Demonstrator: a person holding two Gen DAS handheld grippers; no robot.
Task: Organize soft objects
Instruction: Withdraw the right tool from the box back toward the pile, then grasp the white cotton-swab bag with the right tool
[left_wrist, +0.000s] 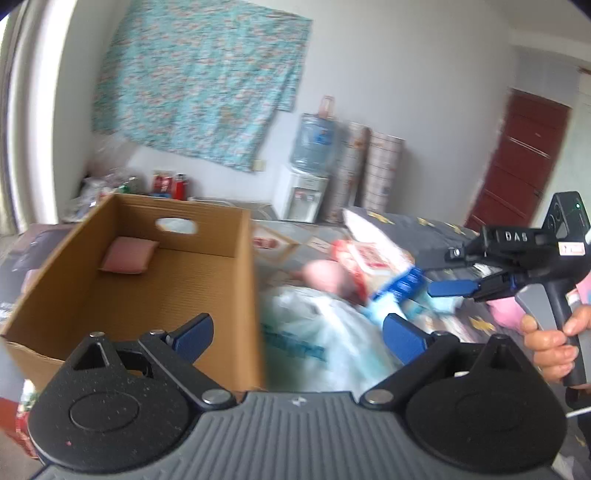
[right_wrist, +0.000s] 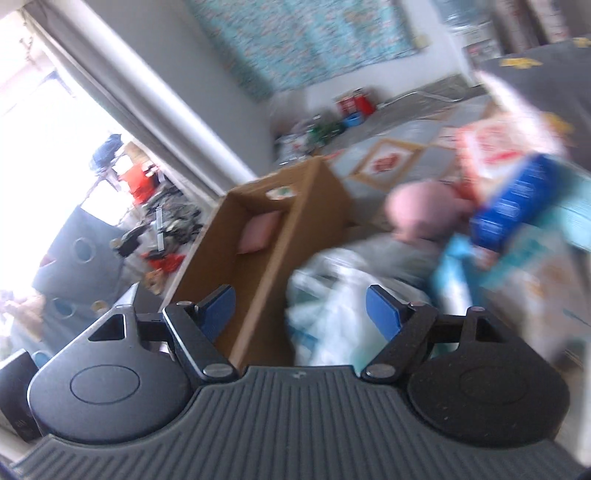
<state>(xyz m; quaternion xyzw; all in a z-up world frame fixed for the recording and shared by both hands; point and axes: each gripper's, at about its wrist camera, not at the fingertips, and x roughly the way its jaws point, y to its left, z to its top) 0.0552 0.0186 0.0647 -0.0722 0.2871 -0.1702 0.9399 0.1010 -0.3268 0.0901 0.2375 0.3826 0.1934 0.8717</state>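
1. Our left gripper (left_wrist: 297, 334) has its jaws spread wide with nothing between them; our right gripper (right_wrist: 300, 309) is also released and empty.
2. Just beyond both sets of jaws lies a pale plastic bag (left_wrist: 325, 332), heaped with a pink soft lump (left_wrist: 323, 275) and blue-and-white packets (left_wrist: 397, 282) on the bed.
3. That pile lies ahead and to the right of the left jaws; the right gripper looks nearer to it.
4. The cardboard box (left_wrist: 229, 236) stands to the left of the pile, touching the bag's edge, with one small pink cushion (left_wrist: 129, 254) already inside near its far wall.
5. We judge the next pick comes from the pile, then travels left into the box.
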